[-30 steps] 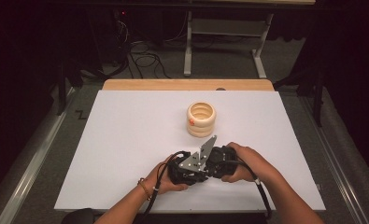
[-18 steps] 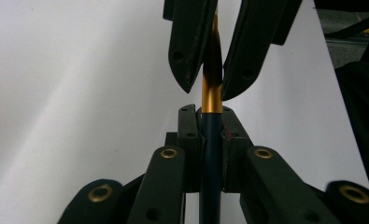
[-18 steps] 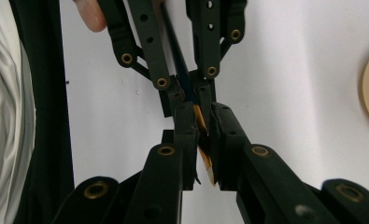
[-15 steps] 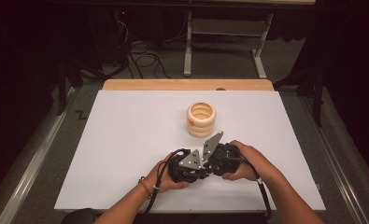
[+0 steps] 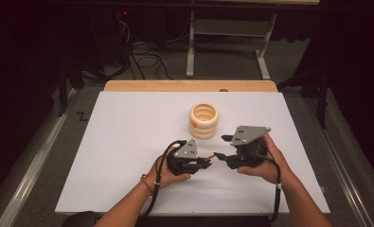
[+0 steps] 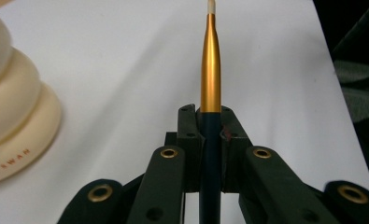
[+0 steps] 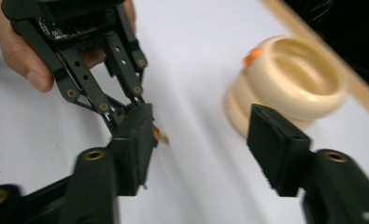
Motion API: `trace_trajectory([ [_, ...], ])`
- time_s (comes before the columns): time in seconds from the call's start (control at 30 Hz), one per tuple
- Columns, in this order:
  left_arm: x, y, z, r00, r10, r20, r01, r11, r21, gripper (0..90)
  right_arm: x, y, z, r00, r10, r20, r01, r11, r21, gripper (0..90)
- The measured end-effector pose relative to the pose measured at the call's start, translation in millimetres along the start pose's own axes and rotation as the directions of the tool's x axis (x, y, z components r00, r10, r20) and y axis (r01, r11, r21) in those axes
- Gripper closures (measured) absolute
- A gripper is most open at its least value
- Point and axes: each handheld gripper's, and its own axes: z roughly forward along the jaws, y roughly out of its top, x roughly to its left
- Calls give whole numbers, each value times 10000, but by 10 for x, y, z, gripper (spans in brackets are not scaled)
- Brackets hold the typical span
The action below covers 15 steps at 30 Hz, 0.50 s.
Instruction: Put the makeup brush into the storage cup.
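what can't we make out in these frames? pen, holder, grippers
- Pen: lower barrel hidden between the left gripper jaws and cut by the bottom edge, left gripper view; too small to read in the high view.
- Cream ringed holder: cut by the left edge in the left gripper view, printed lettering partly off frame; inside too small in the high view.
- Right gripper: motion blur; its open jaws have just been opening, nothing between them.
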Motion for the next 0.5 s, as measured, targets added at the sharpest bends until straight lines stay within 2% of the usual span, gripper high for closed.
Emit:
trace_trajectory([
  [0.13, 77, 67, -48, 9996, -85, -261, 80, 9998, -195, 828, -89, -163, -154, 9963, 545, 660, -487, 9950, -871, 324],
  [0.3, 195, 182, -123, 9976, -349, -603, 311, 9975, -630, 828, -120, -398, -277, 9884, 697, 1347, -554, 9927, -1075, 269],
  [0.4, 246, 261, -149, 9961, -420, -777, 357, 9961, -809, 828, -144, -559, -361, 9829, 1078, 1496, -864, 9860, -1426, 270],
  [0.5, 303, 341, -163, 9951, -489, -862, 402, 9942, -994, 828, -159, -705, -416, 9748, 1383, 1747, -1124, 9822, -1506, 274],
])
